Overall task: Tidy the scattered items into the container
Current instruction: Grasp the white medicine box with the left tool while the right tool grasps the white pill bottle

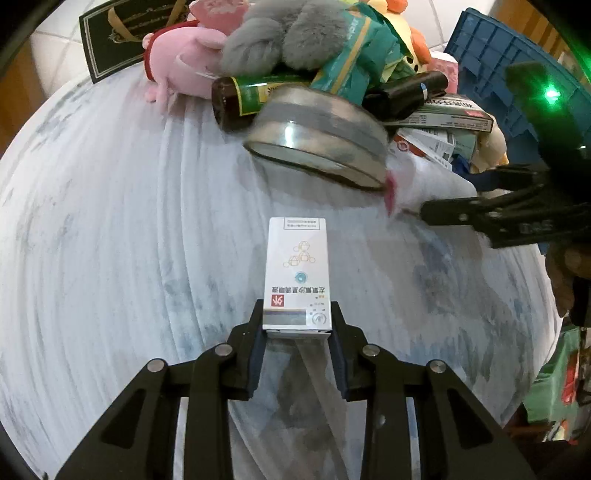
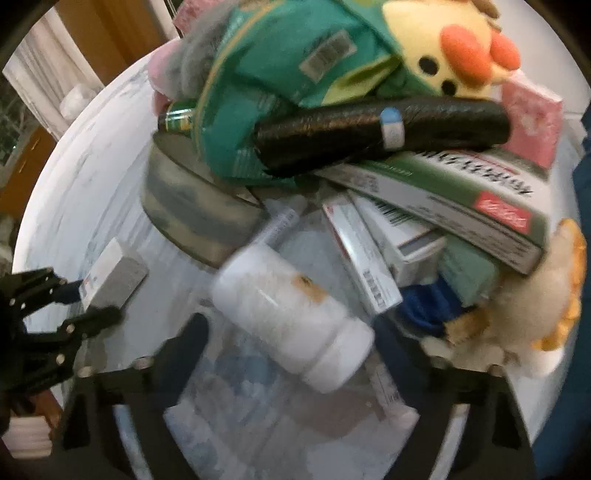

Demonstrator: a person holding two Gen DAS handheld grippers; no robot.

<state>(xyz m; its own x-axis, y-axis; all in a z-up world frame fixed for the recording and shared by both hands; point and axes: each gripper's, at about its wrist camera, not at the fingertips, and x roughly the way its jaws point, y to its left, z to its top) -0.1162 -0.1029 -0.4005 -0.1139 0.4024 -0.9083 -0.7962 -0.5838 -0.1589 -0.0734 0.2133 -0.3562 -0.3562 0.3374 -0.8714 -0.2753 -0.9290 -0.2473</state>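
Observation:
My left gripper [image 1: 297,325] is shut on a small white medicine box [image 1: 297,273] and holds it over the white marbled table [image 1: 110,240]. The same box shows in the right wrist view [image 2: 110,280] with the left gripper [image 2: 74,306] on it. My right gripper [image 2: 306,354] is open around a white plastic bottle [image 2: 295,317] lying on a clear plastic bag [image 2: 258,413]. Its fingers [image 2: 192,332] are blurred. In the left wrist view the right gripper [image 1: 491,218] reaches in from the right beside the pile. The blue crate [image 1: 506,62] stands at the back right.
A pile fills the table's far side: pink plush [image 1: 181,62], grey furry toy [image 1: 280,33], brown bottle [image 1: 243,99], round tin [image 1: 317,136], green packet [image 2: 280,74], black roll [image 2: 380,129], several medicine boxes [image 2: 461,199], yellow plush [image 2: 450,48]. A black gift box [image 1: 114,40] lies at the back left.

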